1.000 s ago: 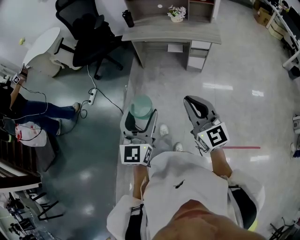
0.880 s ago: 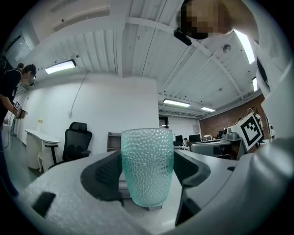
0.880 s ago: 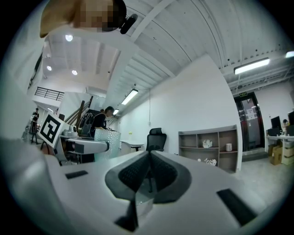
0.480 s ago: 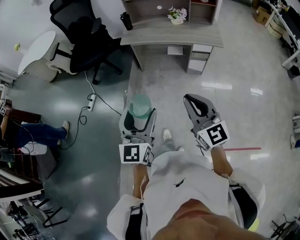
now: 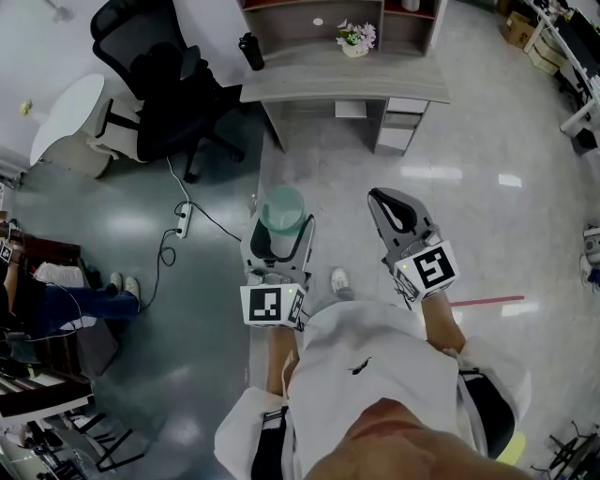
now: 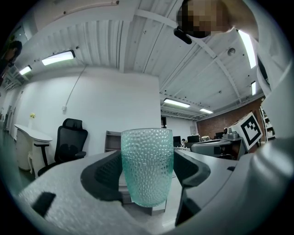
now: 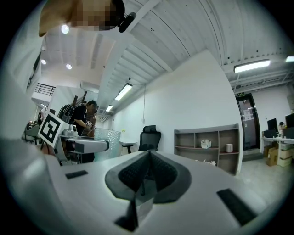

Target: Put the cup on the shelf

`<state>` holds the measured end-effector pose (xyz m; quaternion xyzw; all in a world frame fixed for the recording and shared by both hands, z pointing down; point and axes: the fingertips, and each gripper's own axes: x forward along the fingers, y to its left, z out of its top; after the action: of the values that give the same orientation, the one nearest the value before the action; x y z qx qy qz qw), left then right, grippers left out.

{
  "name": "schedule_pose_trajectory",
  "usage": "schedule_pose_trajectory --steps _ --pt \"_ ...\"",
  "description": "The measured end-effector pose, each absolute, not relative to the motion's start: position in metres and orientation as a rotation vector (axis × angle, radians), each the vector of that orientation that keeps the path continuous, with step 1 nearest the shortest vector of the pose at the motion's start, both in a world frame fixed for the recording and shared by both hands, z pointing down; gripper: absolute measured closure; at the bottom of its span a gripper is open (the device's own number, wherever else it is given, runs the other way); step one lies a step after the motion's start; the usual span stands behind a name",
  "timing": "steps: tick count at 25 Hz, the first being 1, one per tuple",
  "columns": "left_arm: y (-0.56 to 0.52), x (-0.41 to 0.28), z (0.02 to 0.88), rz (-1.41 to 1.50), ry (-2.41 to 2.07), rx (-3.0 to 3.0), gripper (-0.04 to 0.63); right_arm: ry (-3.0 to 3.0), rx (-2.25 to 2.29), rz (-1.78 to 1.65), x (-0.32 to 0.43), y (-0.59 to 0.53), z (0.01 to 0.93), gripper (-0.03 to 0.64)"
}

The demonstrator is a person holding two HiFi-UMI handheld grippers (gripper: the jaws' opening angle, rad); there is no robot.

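Note:
A dimpled pale-green cup (image 5: pixel 282 208) stands upright between the jaws of my left gripper (image 5: pixel 278 234), which is shut on it and held in the air above the floor. In the left gripper view the cup (image 6: pixel 147 165) fills the middle, with a dark pad pressing each side of it inside the left gripper (image 6: pixel 147 170). My right gripper (image 5: pixel 397 216) is level with it to the right, shut with nothing in it. In the right gripper view the right gripper (image 7: pixel 147 176) has its pads together. The grey shelf (image 5: pixel 319 13) stands on a desk (image 5: pixel 342 82) ahead.
On the desk are a black bottle (image 5: pixel 250 51) and a flower pot (image 5: pixel 355 36). A black office chair (image 5: pixel 155 84) and a white round table (image 5: pixel 64 114) stand to the left. A power strip (image 5: pixel 182 220) with cable lies on the floor. A person (image 5: pixel 56 300) sits far left.
The wearer has stepped forward: the seated person and floor cable have slid back in the view. Both grippers keep their pose, and the cup stays held.

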<state>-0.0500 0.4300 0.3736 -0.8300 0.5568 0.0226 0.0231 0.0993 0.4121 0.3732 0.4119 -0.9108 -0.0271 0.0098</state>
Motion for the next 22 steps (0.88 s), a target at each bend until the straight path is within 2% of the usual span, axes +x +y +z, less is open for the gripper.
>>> schedule_pose_trajectory --steps 22 --pt "0.340 -0.076 0.386 0.056 1.611 -2.656 0.227 -2.770 1.383 -0.041 0.065 0.332 0.388 0.581"
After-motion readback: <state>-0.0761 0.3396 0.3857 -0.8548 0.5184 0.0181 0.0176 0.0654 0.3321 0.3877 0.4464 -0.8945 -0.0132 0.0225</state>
